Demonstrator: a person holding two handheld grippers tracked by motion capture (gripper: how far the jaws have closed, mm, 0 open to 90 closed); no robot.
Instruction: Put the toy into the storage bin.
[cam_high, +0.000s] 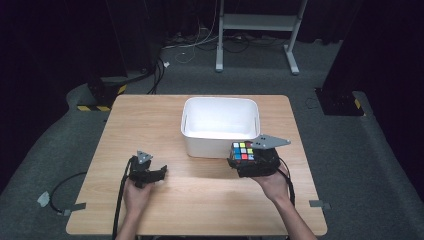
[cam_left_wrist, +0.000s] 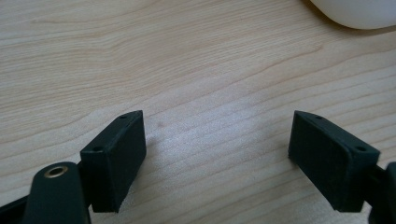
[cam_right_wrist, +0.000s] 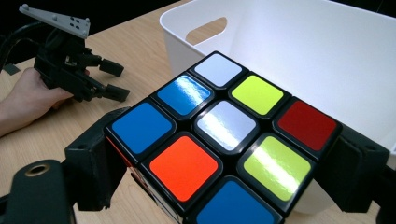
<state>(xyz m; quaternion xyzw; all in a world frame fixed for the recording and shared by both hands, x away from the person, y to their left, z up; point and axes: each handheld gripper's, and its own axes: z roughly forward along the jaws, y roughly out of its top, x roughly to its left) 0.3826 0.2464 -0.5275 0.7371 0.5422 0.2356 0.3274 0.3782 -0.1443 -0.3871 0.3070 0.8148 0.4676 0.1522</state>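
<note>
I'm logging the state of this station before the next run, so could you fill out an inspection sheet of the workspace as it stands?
Surface: wooden table, bare light wood, no spills seen.
Job's things: puzzle cube with mixed colours, held beside the near wall of the white bin; the bin looks empty.
Clutter: nothing seen on the table.
Grippers: right gripper shut on the cube; left gripper open, jaws wide apart over bare wood, holding nothing.
Cables: one black cable trails from the left gripper off the near edge; loose cables lie on the floor beyond the table.
Surroundings: grey carpet, white stand legs, dark curtains.
</note>
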